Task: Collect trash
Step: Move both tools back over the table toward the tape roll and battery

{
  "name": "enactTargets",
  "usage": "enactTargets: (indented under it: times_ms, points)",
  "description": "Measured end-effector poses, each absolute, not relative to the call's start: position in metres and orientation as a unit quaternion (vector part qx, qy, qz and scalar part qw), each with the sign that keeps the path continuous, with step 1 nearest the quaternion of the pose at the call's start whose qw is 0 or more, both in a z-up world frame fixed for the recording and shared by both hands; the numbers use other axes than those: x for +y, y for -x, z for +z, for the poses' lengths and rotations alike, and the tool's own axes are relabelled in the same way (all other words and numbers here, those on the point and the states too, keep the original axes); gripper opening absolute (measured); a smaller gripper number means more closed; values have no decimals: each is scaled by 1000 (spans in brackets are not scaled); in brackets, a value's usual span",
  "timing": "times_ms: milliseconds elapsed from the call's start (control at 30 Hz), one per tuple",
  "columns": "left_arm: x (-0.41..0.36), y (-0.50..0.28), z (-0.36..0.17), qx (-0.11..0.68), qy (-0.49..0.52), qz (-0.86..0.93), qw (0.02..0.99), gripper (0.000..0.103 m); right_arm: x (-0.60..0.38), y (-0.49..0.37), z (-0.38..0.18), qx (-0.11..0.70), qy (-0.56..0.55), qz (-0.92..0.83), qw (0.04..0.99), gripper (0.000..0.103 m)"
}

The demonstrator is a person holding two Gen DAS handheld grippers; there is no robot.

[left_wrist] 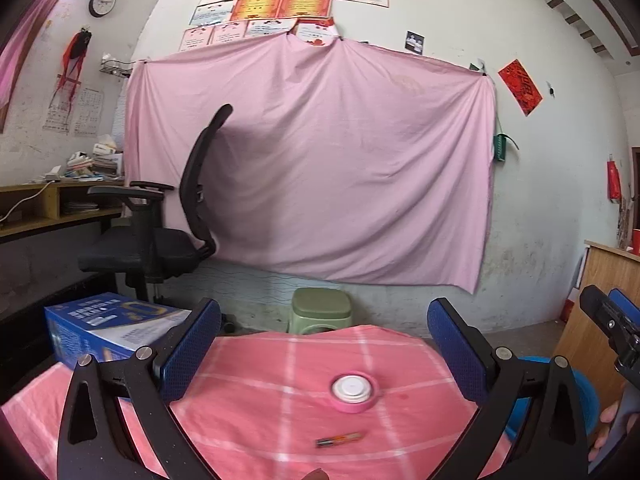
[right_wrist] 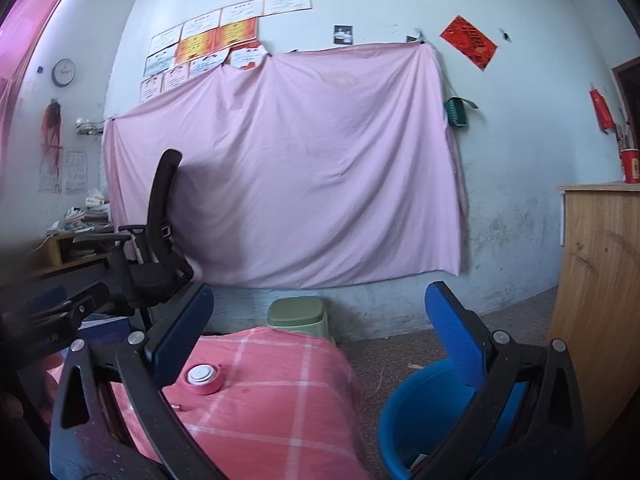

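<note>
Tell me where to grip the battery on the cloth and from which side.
Grip the battery across its thin middle, coming from above. It lies flat on the checked cloth, its length running left-right, so the left gripper fingers should close front and back of it.

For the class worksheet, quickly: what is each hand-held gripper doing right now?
Left hand-held gripper: open, holding nothing, above the pink checked cloth.
Right hand-held gripper: open, holding nothing, by the blue bin.
</note>
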State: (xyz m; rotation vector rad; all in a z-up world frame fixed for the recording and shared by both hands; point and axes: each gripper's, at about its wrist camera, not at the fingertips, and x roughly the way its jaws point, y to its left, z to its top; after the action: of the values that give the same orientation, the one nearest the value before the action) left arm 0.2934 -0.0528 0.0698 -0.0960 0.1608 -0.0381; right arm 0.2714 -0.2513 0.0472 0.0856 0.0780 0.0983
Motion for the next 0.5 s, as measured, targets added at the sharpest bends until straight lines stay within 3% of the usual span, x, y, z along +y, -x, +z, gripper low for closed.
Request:
enactTargets:
  times_ms: [267,500]
  points:
    - [1,-293,52,110,50,7,993,101,-206,-294,39,86,-30,96,991,103]
    - [30,-301,27,162,52,35,985,101,-167,-327,17,190,7,112,975,103]
